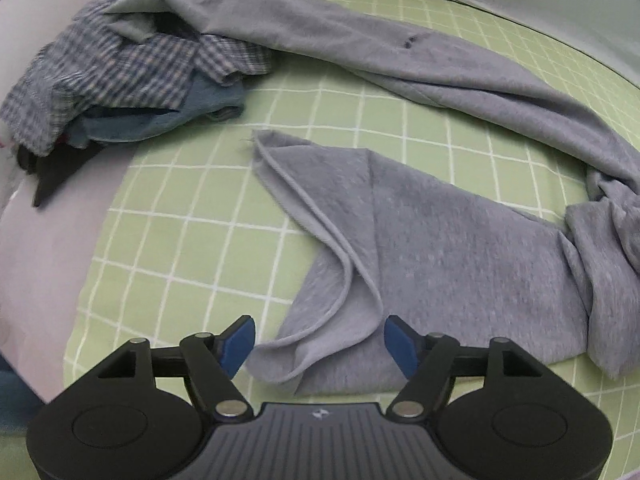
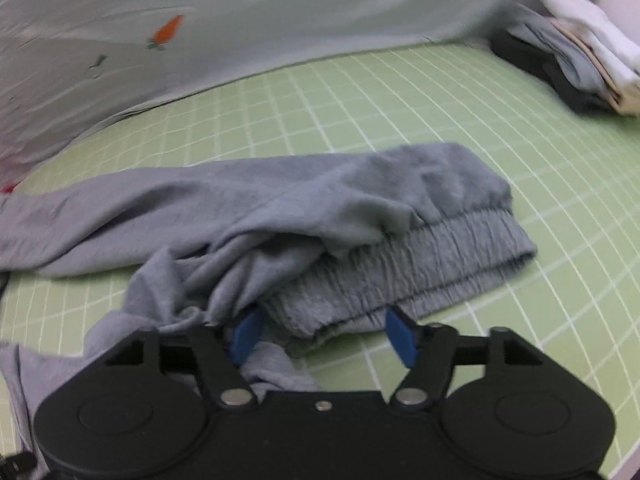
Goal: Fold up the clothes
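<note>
Grey sweatpants [image 1: 460, 240] lie crumpled on a green checked sheet [image 1: 192, 232]. One leg's hem [image 1: 320, 344] lies between the blue pads of my left gripper [image 1: 320, 346], which is open. The other leg [image 1: 360, 44] stretches away to the far left. In the right wrist view the elastic waistband [image 2: 400, 276] faces me. My right gripper [image 2: 324, 340] is open just in front of the waistband, its left pad [image 2: 246, 338] tucked against bunched grey cloth.
A heap of checked and blue clothes [image 1: 120, 80] sits at the far left. A stack of folded clothes [image 2: 580, 56] lies at the far right. A pale quilt with a carrot print [image 2: 168, 32] runs along the back. The sheet's edge [image 1: 100, 240] is at the left.
</note>
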The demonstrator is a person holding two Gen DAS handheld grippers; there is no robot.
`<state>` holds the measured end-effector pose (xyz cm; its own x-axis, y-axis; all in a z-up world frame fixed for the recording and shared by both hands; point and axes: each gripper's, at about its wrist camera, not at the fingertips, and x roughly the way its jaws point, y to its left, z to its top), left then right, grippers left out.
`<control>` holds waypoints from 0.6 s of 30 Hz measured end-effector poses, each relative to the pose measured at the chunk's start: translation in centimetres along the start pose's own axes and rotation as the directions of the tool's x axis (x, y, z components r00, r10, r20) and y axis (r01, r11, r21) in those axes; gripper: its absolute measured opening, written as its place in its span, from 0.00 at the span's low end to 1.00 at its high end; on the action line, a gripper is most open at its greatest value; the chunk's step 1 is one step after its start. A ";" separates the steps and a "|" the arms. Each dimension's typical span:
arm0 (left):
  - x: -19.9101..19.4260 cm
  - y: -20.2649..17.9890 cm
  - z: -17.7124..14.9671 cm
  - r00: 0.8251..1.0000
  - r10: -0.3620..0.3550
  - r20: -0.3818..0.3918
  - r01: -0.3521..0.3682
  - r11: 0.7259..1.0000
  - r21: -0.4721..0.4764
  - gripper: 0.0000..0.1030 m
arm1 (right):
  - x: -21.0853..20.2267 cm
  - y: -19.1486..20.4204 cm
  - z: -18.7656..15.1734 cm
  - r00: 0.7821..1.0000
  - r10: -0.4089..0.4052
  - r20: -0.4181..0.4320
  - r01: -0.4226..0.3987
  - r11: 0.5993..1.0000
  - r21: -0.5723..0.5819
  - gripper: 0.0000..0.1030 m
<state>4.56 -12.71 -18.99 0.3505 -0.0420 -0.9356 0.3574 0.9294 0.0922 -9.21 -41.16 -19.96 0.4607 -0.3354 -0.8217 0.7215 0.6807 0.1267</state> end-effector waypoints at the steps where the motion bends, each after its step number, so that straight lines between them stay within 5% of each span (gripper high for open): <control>1: 0.2 -0.1 0.0 1.000 -0.007 -0.003 0.007 1.000 0.003 0.70 | 0.2 -0.3 0.0 1.000 0.007 -0.007 -0.007 1.000 0.027 0.74; 3: 0.5 -0.3 -0.1 1.000 -0.021 -0.001 0.021 1.000 0.000 0.69 | 0.7 -1.0 0.0 1.000 0.021 -0.021 -0.020 0.997 0.081 0.67; 4: 0.6 -0.5 -0.2 1.000 -0.026 0.003 0.026 1.000 -0.006 0.68 | 0.8 -1.3 0.0 0.999 0.035 -0.028 -0.032 0.995 0.095 0.48; 7: 0.5 -0.6 -0.4 0.998 -0.060 0.008 0.060 0.998 -0.028 0.44 | 1.0 -1.9 0.0 0.996 0.075 -0.045 -0.068 0.988 0.138 0.20; 8: 0.3 -0.8 -0.2 0.998 -0.060 0.007 0.060 0.998 -0.031 0.19 | 1.0 -2.2 0.0 0.995 0.089 -0.051 -0.080 0.985 0.152 0.14; 9: 0.2 -1.0 -0.1 0.999 -0.043 0.004 0.044 0.999 -0.033 0.07 | 1.1 -2.4 0.0 0.993 0.102 -0.056 -0.091 0.982 0.166 0.14; 13: -0.1 -1.3 -0.2 1.000 0.007 -0.008 -0.008 0.997 -0.079 0.07 | 0.5 -4.8 0.2 0.999 0.015 -0.043 -0.009 0.990 0.141 0.10; 18: -0.9 -1.9 -1.2 0.996 0.085 -0.011 -0.086 0.985 -0.149 0.07 | 0.8 -12.5 1.8 0.994 -0.108 -0.010 0.109 0.991 0.080 0.10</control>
<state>2.51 -13.95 -18.71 0.3704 0.0415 -0.9279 0.1925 0.9739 0.1204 -16.98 -51.09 -21.21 0.3747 -0.4009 -0.8360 0.8064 0.5858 0.0805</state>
